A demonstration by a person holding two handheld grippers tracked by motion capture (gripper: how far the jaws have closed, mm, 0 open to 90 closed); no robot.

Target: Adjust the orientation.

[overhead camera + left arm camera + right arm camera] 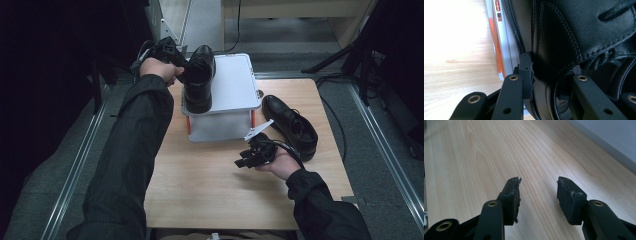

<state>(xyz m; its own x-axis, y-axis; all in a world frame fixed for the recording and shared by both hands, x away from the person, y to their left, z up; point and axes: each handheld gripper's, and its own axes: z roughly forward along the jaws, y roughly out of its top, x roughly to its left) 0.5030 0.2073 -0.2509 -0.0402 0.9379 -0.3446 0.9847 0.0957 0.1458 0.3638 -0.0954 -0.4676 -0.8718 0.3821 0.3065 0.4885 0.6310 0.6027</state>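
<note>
Left arm stretches far forward, left hand-held gripper (181, 67) clenched on the collar of a black leather shoe (198, 77) that sits on the lid of a white box (235, 87) with orange latches at the desk's (210, 185) far edge. Right hand-held gripper (248, 159) hovers low over bare desk, jaws apart, holding nothing. A second black shoe (291, 125) lies on the desk right of the box.

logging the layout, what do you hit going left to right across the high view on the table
Left gripper held by the person's left hand → black leather shoe on top of the white lidded box → right gripper, jaws open → second black leather lace-up shoe on the light wooden table.
</note>
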